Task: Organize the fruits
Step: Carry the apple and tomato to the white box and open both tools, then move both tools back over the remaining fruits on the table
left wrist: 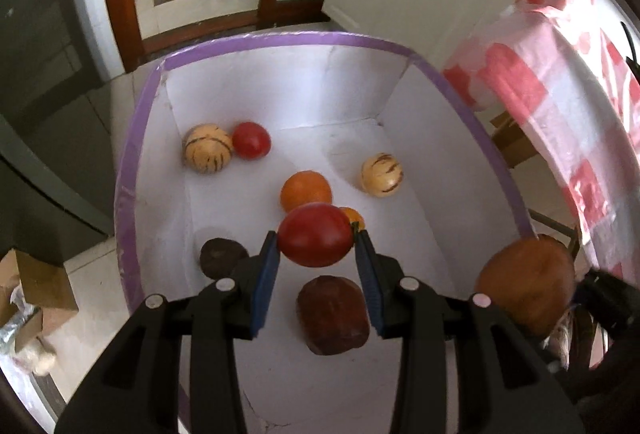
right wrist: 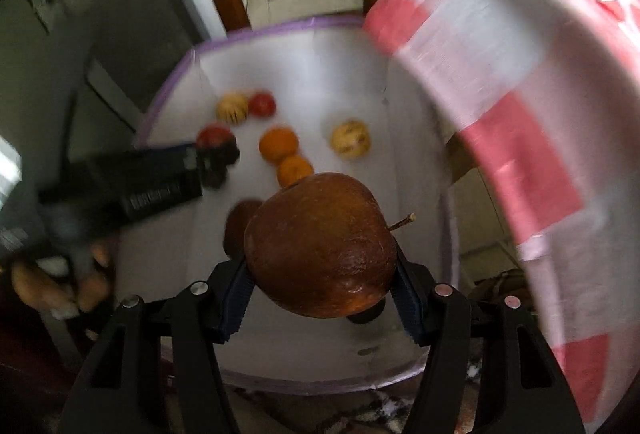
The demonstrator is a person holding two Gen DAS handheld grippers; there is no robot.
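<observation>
Over the white box (left wrist: 136, 138) on the kitchen floor, left gripper (left wrist: 316, 246) clamps a tomato (left wrist: 316, 240) above oranges (left wrist: 306, 190), right gripper (right wrist: 320, 274) clamps a brown apple (right wrist: 320, 246) beside the checked cloth (right wrist: 520, 114).

We see a white rectangular foam box with a purple taped rim (left wrist: 256, 41) carrying the fruit. On its white floor lie a cream-coloured round melon with dark stripes (left wrist: 207, 149) touching a small red tomato (left wrist: 251, 140) in the far left corner, a second striped cream melon (left wrist: 382, 174) well apart to the right, a round orange (left wrist: 305, 190) with a smaller orange (left wrist: 353, 216) just beside it, and two dark brown wrinkled fruits (left wrist: 333, 315) nearer us.
</observation>
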